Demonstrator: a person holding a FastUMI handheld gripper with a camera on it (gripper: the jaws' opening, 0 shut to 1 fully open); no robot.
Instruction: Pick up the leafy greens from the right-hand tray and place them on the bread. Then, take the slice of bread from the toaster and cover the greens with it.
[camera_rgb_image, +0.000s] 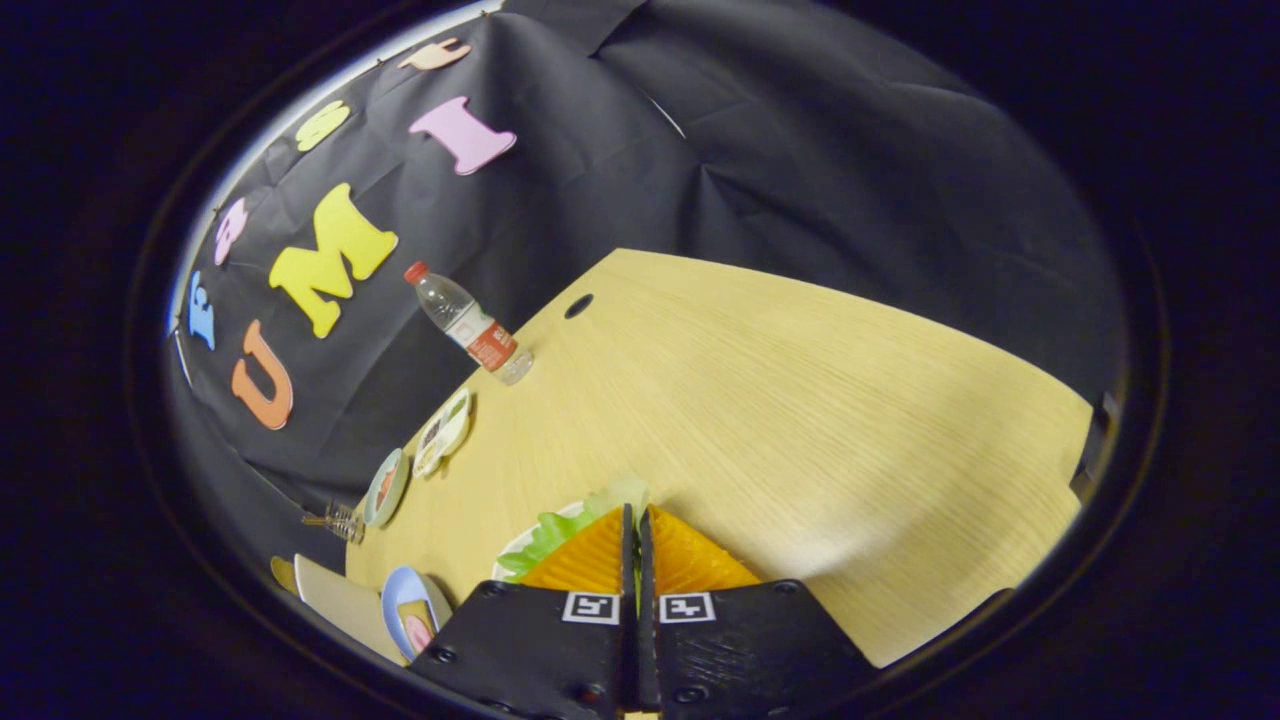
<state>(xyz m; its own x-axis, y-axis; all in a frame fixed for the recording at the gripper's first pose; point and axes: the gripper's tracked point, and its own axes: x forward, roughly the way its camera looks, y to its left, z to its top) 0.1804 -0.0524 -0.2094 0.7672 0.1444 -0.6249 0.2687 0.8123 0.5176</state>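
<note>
- Gripper view: the gripper (636, 545) points down across a pale wooden table (800, 400), its two orange ribbed fingers (585, 560) drawn together with only a thin dark slit between them.
- Green shows in that slit low down, and the leafy greens (560, 525) spread out just beyond and to the left of the fingertips; whether both fingers actually press on the leaves I cannot tell.
- The greens lie over a white tray (515, 548), whose rim curves out beside the left finger.
- Taking the tray as the mark: a blue plate (410, 610) with something pink and tan on it sits near its left side, close by the gripper's black body.
- Beside that plate, further from the tray, lies a flat cream-coloured piece (335, 600).
- Further left of the tray, along the table's edge, lie two small oval dishes (415, 460) and a little clear glass thing (340, 522).
- Well beyond the tray, at the table's far edge against the black cloth, stands a plastic water bottle (468, 325) with a red cap and red label.
- A small dark round hole (578, 305) in the tabletop lies near the bottle, far past the tray.
</note>
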